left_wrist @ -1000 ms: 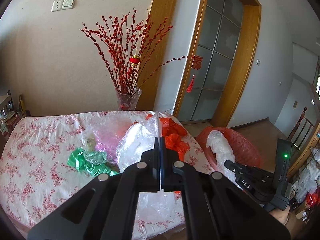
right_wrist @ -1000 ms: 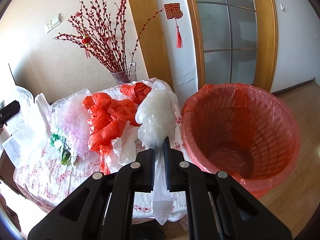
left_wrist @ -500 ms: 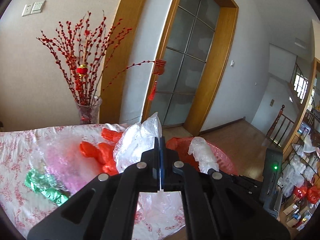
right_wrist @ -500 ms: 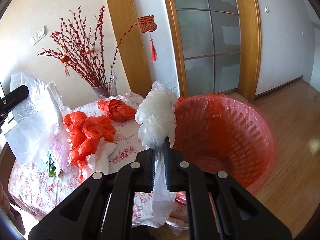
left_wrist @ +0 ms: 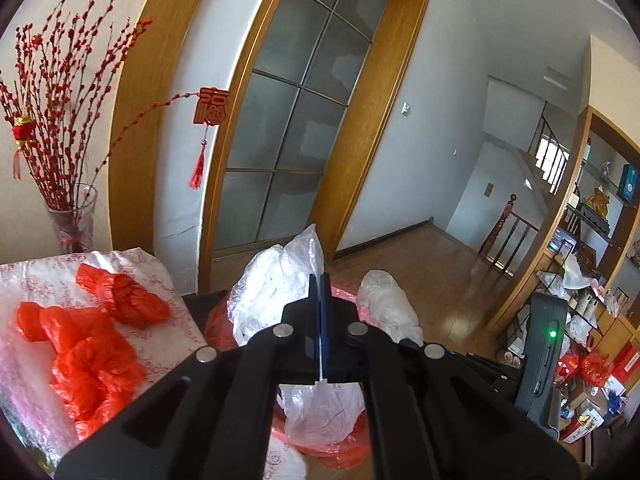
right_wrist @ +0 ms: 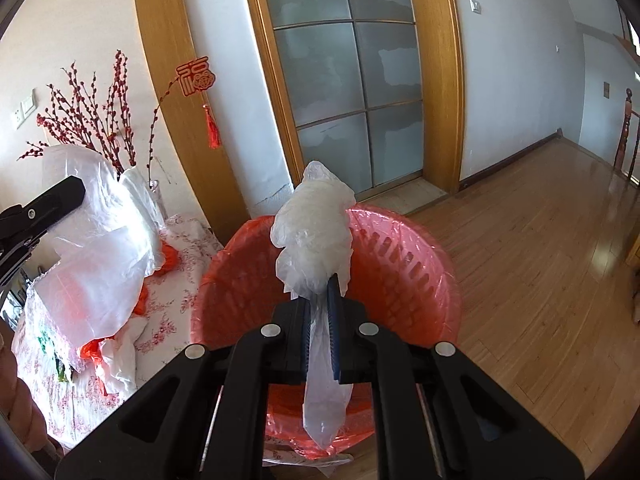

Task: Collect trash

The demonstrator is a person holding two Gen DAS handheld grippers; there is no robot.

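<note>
**Two bags poised over the bin, more litter waiting on the table**

Both grippers are clamped on plastic. The right gripper (right_wrist: 320,312) has its fingers closed on a crumpled white bag (right_wrist: 314,236), held directly above the red-lined trash basket (right_wrist: 420,264), which fills the middle of the right wrist view. The left gripper (left_wrist: 320,320) grips a clear plastic bag (left_wrist: 276,280) that hangs at the basket's near edge. Neither bag has been let go. At 9 o'clock in the left wrist view, the table (left_wrist: 160,276) with its flowered cloth carries crumpled red bags (left_wrist: 92,344) and clear film. By the look of it, the collecting is partway done: two drops are pending and several pieces remain.
</note>
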